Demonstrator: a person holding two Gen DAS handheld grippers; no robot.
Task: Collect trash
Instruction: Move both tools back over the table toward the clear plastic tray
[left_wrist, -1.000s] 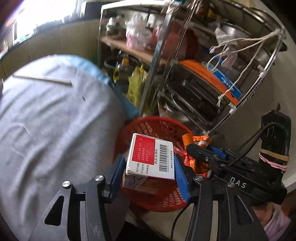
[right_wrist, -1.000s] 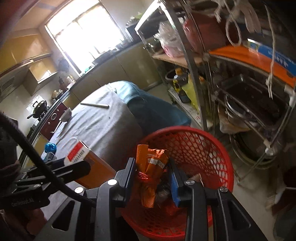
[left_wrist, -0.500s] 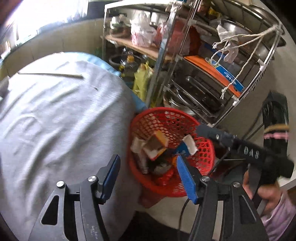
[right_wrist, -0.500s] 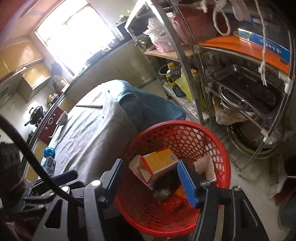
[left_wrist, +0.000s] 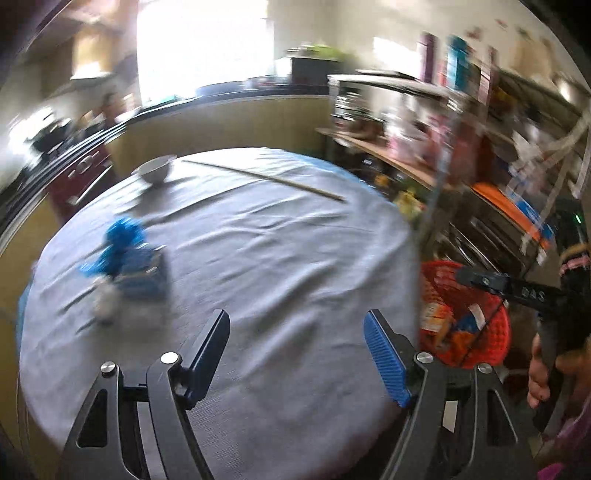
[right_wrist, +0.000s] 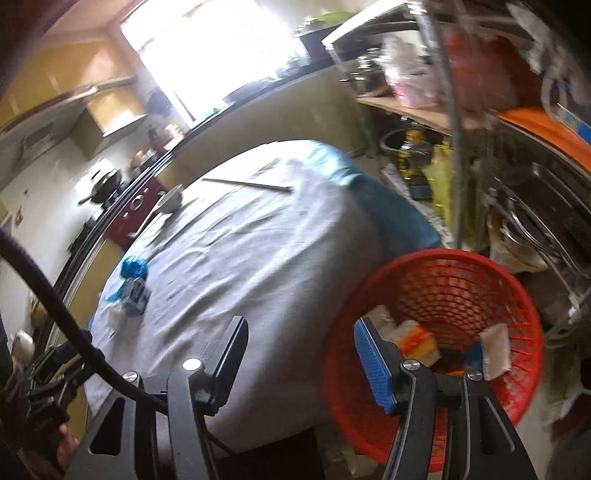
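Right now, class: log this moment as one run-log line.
left gripper: open, empty, over table | right gripper: open, empty | basket: holds trash | blue trash: on table

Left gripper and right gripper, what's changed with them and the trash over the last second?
The left gripper let go of the red-and-white box and the right gripper let go of the orange wrapper; both pieces dropped into the red basket. Both grippers are now open, empty, and have swung toward the table. The basket, white bowl and blue trash stayed put.
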